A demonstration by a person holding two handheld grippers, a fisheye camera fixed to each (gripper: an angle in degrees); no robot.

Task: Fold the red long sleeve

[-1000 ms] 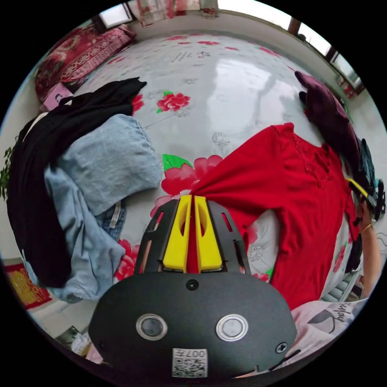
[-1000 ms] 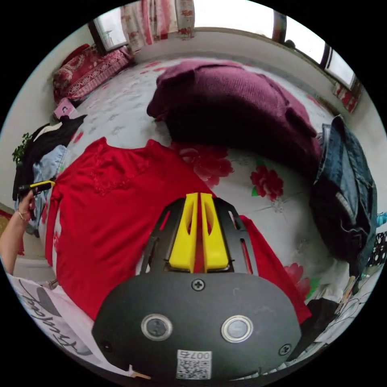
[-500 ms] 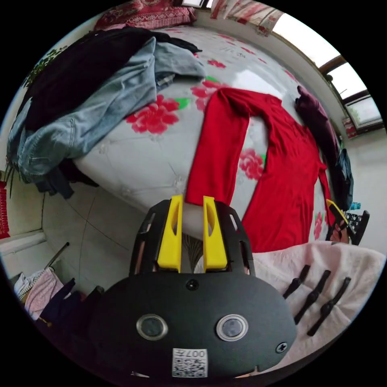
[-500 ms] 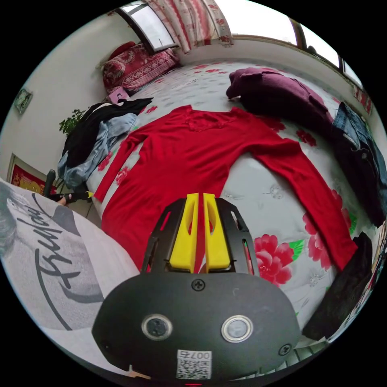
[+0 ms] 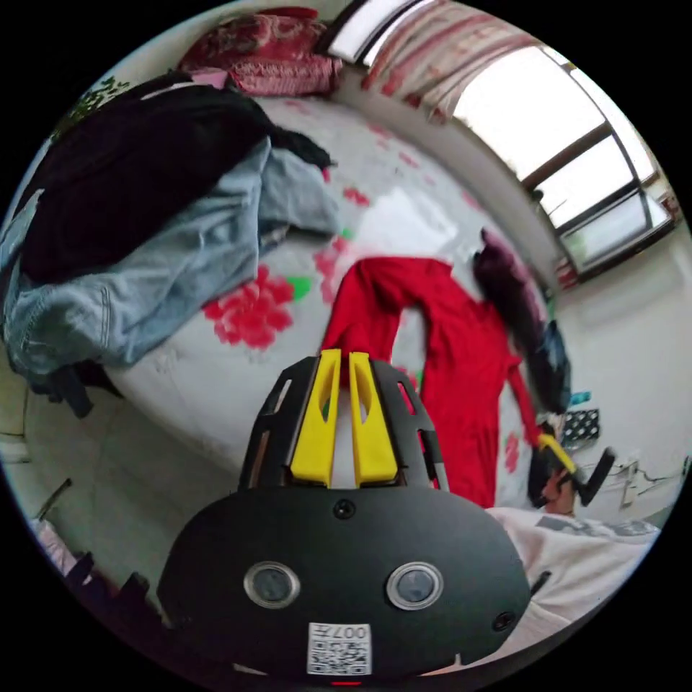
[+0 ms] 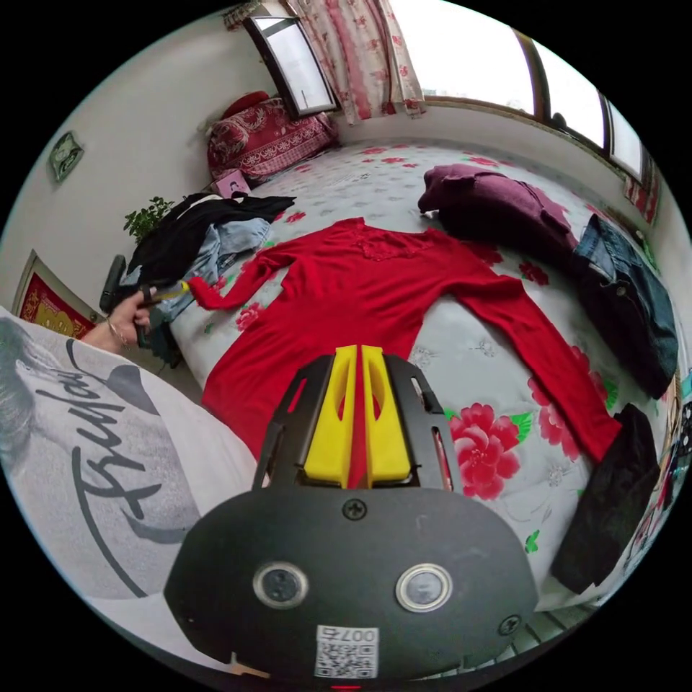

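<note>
A flowered bed (image 6: pixel 404 180) by the windows carried the red long sleeve (image 6: pixel 360 295), spread flat, chest up. At left, the left gripper (image 6: pixel 169 290) pinched the sleeve cuff with fingers nearly together; the right gripper (image 6: pixel 358 414) gripped the hem. Spreading seemed over; next, that sleeve likely needed carrying across the chest.

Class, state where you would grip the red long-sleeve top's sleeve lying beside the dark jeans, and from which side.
Probably its cuff, approached from the bed edge, end-on: the sleeve lies flat and straight, and the cuff is its free end nearest the edge.
</note>
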